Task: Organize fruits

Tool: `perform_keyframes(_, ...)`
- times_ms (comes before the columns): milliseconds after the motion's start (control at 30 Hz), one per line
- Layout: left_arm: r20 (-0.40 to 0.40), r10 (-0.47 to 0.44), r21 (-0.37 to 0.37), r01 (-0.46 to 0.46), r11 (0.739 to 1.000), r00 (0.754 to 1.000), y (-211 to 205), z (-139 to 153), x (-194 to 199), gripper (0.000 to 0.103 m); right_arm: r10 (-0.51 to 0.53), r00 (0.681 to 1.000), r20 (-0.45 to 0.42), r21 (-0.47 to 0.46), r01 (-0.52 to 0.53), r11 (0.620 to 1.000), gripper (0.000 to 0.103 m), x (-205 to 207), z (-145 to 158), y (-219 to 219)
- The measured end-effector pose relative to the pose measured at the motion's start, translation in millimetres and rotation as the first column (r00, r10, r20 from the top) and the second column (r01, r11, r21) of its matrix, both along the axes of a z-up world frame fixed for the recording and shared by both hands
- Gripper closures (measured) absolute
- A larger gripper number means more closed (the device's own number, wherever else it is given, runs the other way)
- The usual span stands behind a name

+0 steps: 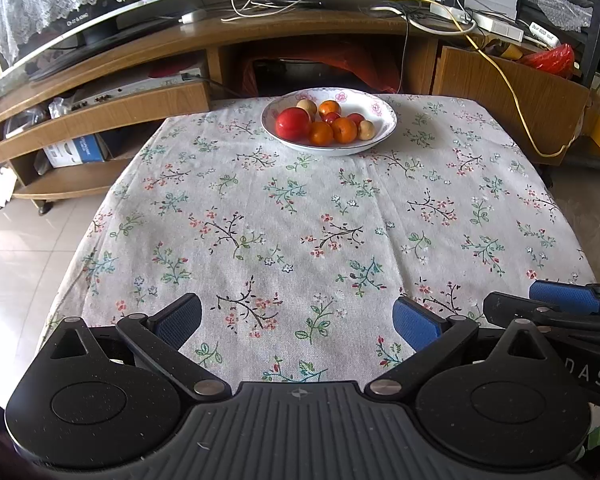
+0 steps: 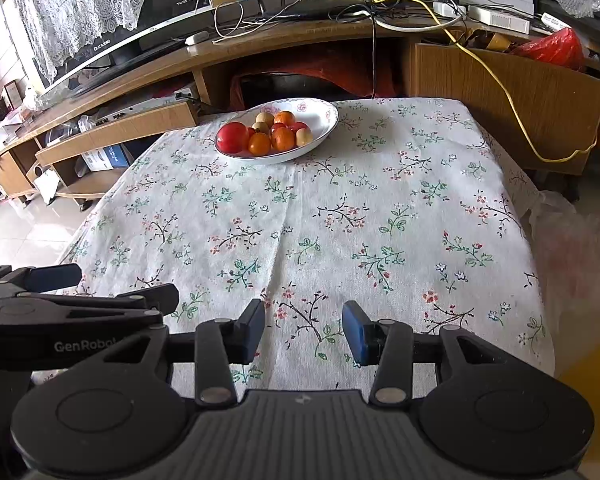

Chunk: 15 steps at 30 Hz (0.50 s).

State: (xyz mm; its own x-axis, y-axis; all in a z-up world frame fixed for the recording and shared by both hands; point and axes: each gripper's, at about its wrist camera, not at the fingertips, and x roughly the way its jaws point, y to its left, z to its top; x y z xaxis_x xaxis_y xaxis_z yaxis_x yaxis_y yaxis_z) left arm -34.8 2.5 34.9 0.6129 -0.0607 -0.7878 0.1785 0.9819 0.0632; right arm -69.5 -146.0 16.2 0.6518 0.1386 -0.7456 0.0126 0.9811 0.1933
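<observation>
A white floral bowl (image 1: 376,114) (image 2: 322,118) stands at the far edge of the flowered tablecloth (image 1: 300,220) (image 2: 340,220). It holds a red apple (image 1: 293,123) (image 2: 232,137), several oranges (image 1: 344,130) (image 2: 283,138), small red fruits and pale tan round ones (image 1: 367,130) (image 2: 303,136). My left gripper (image 1: 298,324) (image 2: 112,286) hovers over the near edge of the cloth, jaws wide open and empty. Just to its right, my right gripper (image 2: 304,332) (image 1: 540,302) stands open with a narrower gap, and only cloth shows between its blue pads (image 2: 356,332).
Behind the table runs a wooden TV stand (image 1: 180,40) with a television, a tangle of cables (image 1: 420,8) and a red bag (image 1: 552,58). Tiled floor (image 1: 16,248) lies off the table's left edge. A yellow cable (image 2: 512,100) hangs down at the back right.
</observation>
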Motion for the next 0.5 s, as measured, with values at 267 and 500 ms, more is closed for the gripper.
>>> perform_keyframes(267,-0.001,0.002,0.0,-0.002,1.0,1.0,-0.6,0.1,0.0,0.0,0.0,1.0,0.0,0.0,0.0,1.0,0.067,0.6,0.6,-0.1)
perform_keyframes(500,0.003,-0.001,0.006,0.001,1.0,1.0,1.0,0.2,0.5,0.0,0.0,1.0,0.0,0.0,0.0,1.0,0.067,0.1,0.1,0.0)
